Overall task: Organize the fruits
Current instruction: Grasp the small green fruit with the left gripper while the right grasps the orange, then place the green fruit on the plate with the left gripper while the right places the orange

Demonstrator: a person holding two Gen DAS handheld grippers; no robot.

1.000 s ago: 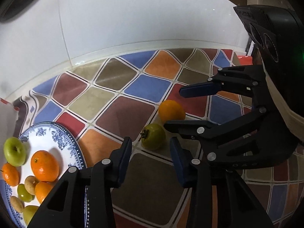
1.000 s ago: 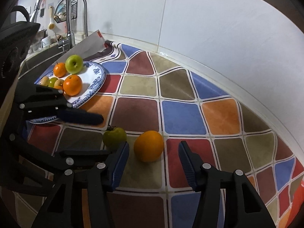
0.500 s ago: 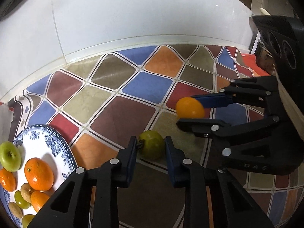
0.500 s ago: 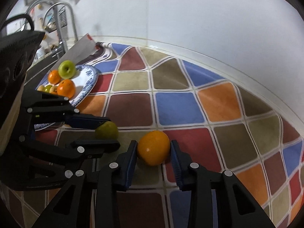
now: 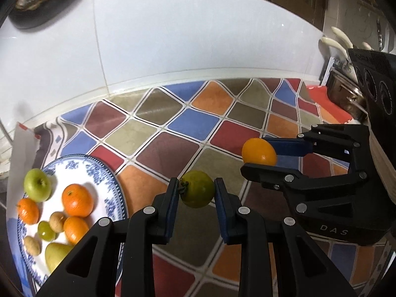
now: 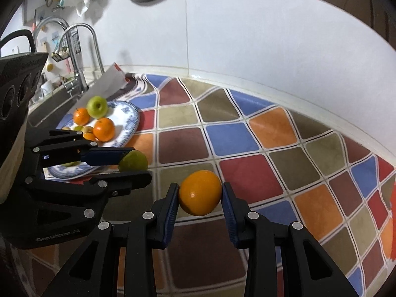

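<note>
My left gripper (image 5: 196, 189) is shut on a green persimmon-like fruit (image 5: 197, 188) and holds it above the checkered mat. My right gripper (image 6: 200, 193) is shut on an orange (image 6: 200, 192) and holds it lifted too. In the left wrist view the right gripper (image 5: 259, 154) with the orange (image 5: 258, 151) is to the right. In the right wrist view the left gripper (image 6: 128, 162) with the green fruit (image 6: 133, 160) is to the left. A blue and white plate (image 5: 112, 185) at the left holds a green apple (image 5: 37, 185), oranges and several small fruits.
A colourful checkered mat (image 5: 198, 128) covers the counter up to a white tiled wall (image 5: 198, 37). A sink with a faucet (image 6: 81, 49) lies beyond the plate (image 6: 132, 121). A stove edge (image 5: 346, 94) is at the far right.
Both grippers closed on their fruits and lifted them off the mat. The views rose and pulled back, showing more wall and plate.
</note>
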